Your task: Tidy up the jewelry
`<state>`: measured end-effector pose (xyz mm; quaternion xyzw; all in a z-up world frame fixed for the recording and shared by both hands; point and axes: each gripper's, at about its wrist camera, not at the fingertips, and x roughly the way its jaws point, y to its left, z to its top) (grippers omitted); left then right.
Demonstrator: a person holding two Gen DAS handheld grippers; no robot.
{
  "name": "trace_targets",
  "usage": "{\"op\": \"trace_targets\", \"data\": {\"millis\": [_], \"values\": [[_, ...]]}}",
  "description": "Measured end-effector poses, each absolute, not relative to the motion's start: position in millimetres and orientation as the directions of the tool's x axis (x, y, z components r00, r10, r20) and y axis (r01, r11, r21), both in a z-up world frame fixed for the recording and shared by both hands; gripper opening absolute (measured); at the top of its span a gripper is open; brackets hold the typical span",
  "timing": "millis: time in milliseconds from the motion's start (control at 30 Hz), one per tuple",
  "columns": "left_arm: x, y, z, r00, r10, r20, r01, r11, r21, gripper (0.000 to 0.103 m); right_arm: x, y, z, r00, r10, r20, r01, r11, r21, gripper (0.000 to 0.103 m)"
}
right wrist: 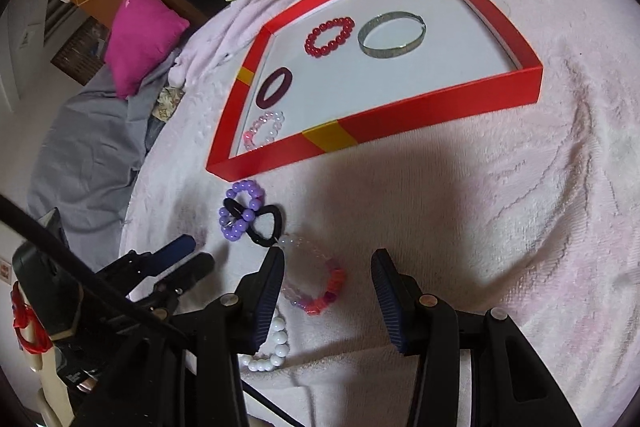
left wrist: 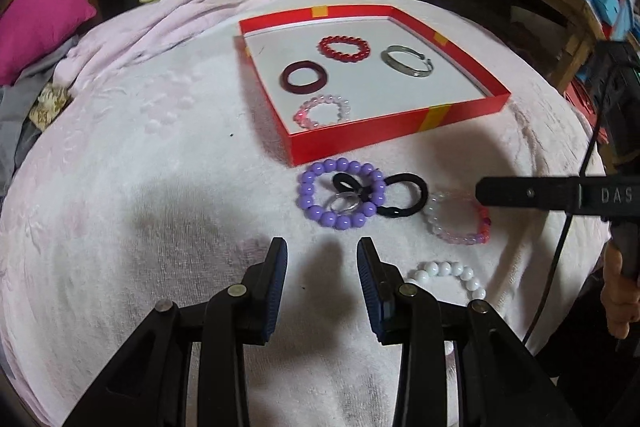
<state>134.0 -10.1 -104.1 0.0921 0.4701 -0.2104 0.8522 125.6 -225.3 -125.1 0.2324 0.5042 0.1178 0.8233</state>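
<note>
Tongs (right wrist: 328,263) straddle pink bracelet (right wrist: 316,279), R view only.

Bare blanket (left wrist: 160,167) left of the red box (left wrist: 400,125): wide open passage. Just before the box's near wall, crowded: purple bead bracelet (left wrist: 340,195), black hair tie (left wrist: 404,195), clear pink bracelet (left wrist: 456,223), white bead bracelet (left wrist: 448,273). Inside the box, right half mostly bare floor, hemmed by low walls.
</note>
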Motion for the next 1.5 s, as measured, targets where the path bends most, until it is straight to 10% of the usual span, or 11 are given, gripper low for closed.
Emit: {"op": "trace_targets", "data": {"millis": [567,1000,1200,1500], "values": [[157.5,10.1,-113.6,0.415,-0.295,-0.861,0.338,0.928,-0.156,0.037,126.4,-228.0,-127.7,0.479,0.452,-0.753,0.071,0.835,0.546,0.049],[160.0,19.3,-111.5,0.424,-0.267,-0.865,0.298,0.943,-0.146,0.037,149.3,-188.9,-121.4,0.498,0.461,-0.734,-0.042,0.858,0.511,0.036],[158.2,24.5,-111.3,0.426,-0.261,-0.867,0.292,0.946,-0.141,0.038,158.4,-173.9,-132.2,0.472,0.413,-0.779,-0.053,0.895,0.442,0.007],[136.0,5.8,-103.1,0.366,-0.373,-0.853,0.466,0.867,-0.18,0.038,143.8,-206.9,-106.2,0.603,0.343,-0.72,-0.002,0.904,0.428,0.006]]}}
